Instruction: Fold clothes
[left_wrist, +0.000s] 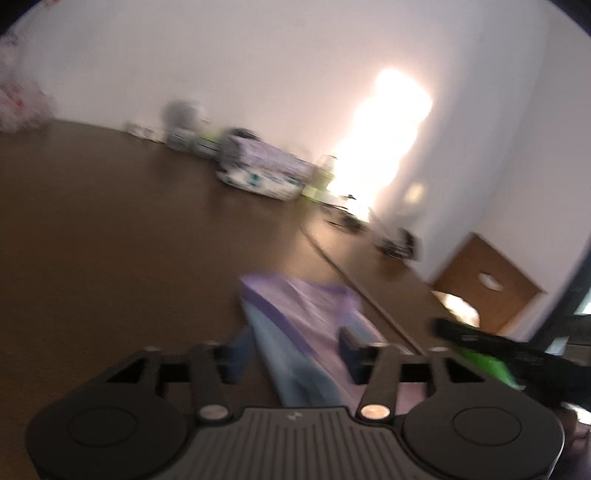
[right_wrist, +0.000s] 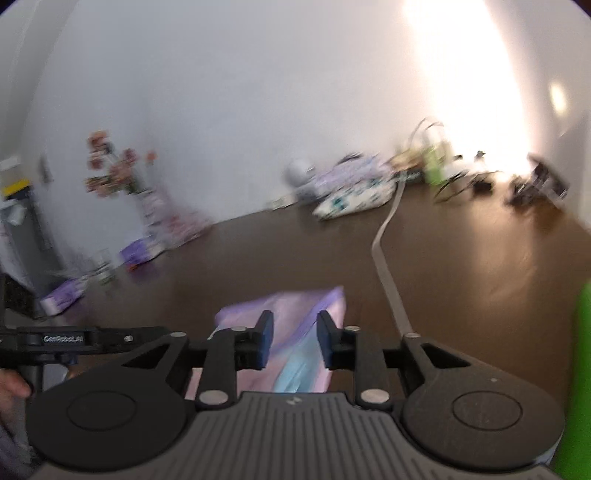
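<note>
- The folded garment (left_wrist: 310, 325), lilac with a pale blue panel and a darker purple band, lies flat on the dark brown worktop (left_wrist: 110, 240), near the front edge.
- The left tongs (left_wrist: 295, 352) stand wide apart above the garment; the cloth shows between the pads, but neither pad presses on it.
- The right tongs (right_wrist: 294, 341) are parted by a narrower gap, also over the garment, with nothing pinched between the blue pads.
- Both views are blurred, so fine detail of the cloth is hard to read.
- A pale strap (right_wrist: 388, 258) runs from the far clutter toward the near right, passing just beside the garment.
- At the far side against the white wall (right_wrist: 221, 92) sit a patterned bag (right_wrist: 354, 192) and other small items too smeared to name.
- A bunch of pink flowers (right_wrist: 114, 166) stands at the far left.
</note>
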